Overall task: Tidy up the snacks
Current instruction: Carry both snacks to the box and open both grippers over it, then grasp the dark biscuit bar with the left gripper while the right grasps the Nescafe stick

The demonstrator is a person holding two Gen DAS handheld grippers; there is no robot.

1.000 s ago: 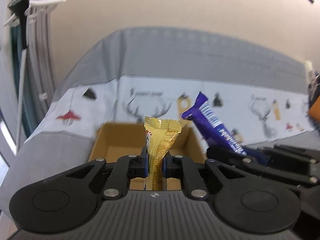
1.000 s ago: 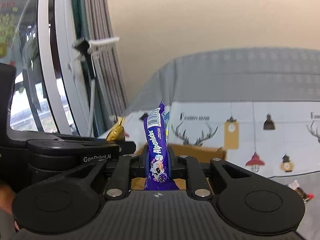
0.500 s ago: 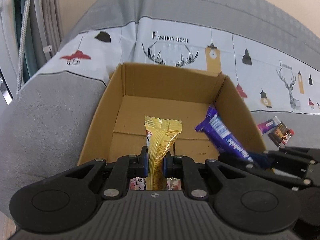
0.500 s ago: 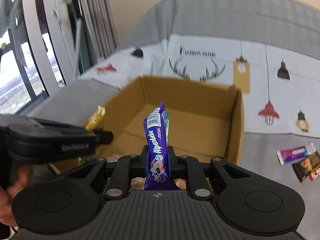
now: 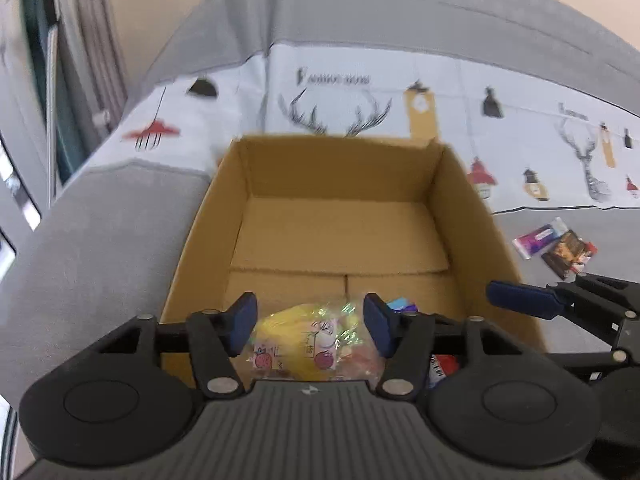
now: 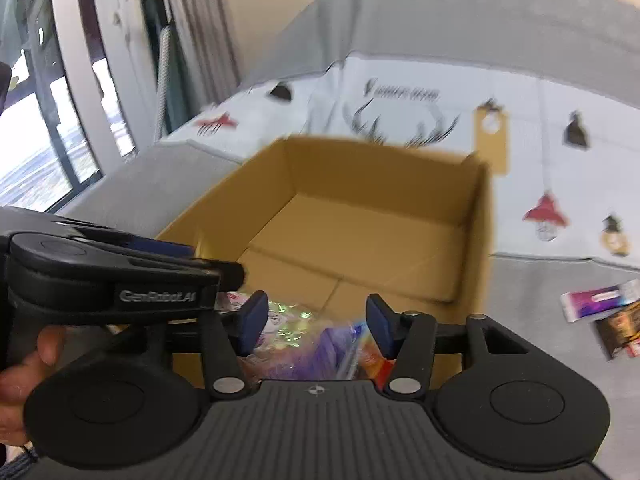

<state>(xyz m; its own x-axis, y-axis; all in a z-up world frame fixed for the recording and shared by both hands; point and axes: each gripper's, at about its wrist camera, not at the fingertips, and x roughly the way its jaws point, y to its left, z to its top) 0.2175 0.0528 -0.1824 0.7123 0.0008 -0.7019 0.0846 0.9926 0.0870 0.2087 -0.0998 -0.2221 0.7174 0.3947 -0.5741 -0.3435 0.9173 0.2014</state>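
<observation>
An open cardboard box (image 5: 208, 216) (image 6: 486, 216) stands on the grey sofa. My left gripper (image 5: 310, 322) is open and empty over the box's near end, above a pile of snacks with a yellow packet (image 5: 304, 344). My right gripper (image 6: 314, 320) is open and empty over the same end, above a purple wrapper (image 6: 324, 350) and shiny packets. The right gripper's finger (image 5: 520, 300) shows at the right of the left wrist view. The left gripper's body (image 6: 112, 276) crosses the left of the right wrist view.
Loose snack bars (image 5: 554, 244) (image 6: 608, 312) lie on the grey seat to the right of the box. A white cloth with deer and lamp prints (image 5: 360, 92) hangs on the sofa back. A window and curtain (image 6: 80, 100) stand at the left.
Both grippers have opened over the box. The gold packet has left the left gripper and the purple Alpenliebe stick has left the right one; both cameras tilted down toward the box.
</observation>
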